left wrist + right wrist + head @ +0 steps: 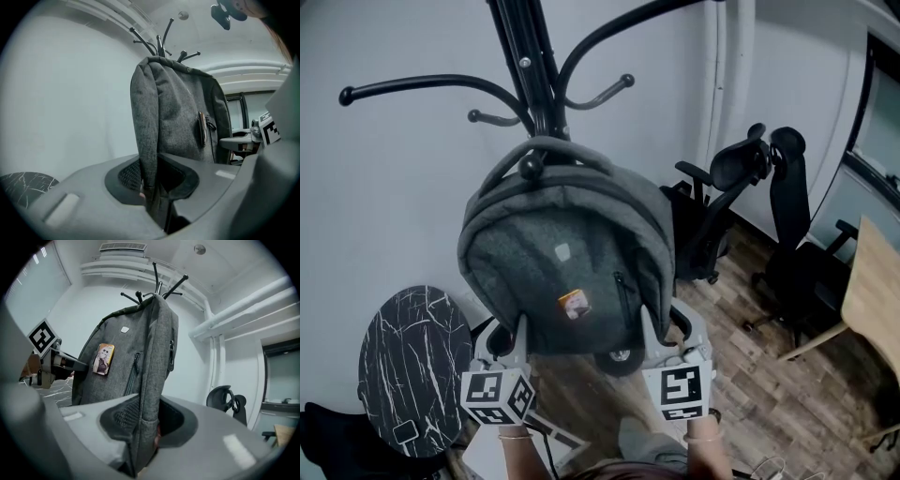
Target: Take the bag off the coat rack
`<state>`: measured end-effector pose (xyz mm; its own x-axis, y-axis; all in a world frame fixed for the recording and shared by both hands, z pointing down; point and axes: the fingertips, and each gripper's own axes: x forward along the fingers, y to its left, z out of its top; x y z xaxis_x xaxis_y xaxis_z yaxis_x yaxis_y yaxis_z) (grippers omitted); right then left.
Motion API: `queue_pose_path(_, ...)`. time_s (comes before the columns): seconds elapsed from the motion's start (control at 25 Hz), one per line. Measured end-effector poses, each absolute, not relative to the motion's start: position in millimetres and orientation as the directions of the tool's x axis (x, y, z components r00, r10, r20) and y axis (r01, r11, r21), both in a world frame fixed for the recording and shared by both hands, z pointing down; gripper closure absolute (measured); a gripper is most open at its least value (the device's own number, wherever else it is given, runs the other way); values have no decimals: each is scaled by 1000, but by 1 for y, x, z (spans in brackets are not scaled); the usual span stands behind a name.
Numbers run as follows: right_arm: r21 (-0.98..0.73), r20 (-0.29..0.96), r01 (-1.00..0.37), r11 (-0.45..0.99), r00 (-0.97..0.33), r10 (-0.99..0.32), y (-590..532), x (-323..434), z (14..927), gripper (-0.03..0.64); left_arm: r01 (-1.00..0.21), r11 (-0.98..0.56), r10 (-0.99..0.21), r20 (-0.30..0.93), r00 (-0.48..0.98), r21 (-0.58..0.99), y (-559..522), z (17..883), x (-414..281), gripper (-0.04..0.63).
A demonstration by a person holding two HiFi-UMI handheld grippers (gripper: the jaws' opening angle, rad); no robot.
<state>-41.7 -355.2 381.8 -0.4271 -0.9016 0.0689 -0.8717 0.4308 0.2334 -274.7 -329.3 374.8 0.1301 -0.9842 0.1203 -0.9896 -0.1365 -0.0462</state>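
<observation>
Grey woven cloth is pinched in both of my grippers. My left gripper (pixel 517 330) is clamped on the lower left edge of the bag (pixel 562 253). My right gripper (pixel 662 330) is clamped on its lower right edge. On each, the jaws stand only narrowly apart, with the pads pressed onto the fabric between them.

The bag hangs against the front of the rack (pixel 534 84), its front panel facing me. A small picture patch (pixel 573 304) sits low on that panel, and a short zip (pixel 623 291) runs beside the patch. The bag's top handle (pixel 553 148) is looped over a knobbed hook low on the rack, so the bag is not yet off.

Left of the rack and low down is a round black top (pixel 412 366) veined in white. Right of the rack and further back, two black office chairs (pixel 741 197) stand on the wood floor (pixel 769 375) by the white wall.
</observation>
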Motion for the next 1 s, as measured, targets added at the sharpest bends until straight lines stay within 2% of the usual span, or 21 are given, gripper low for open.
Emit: queue_pose_path(1.0, 251, 13, -882, 398, -408, -913, -290, -33, 355, 520, -986, -153, -987, 58, 149, -62, -269, 346, -266, 522)
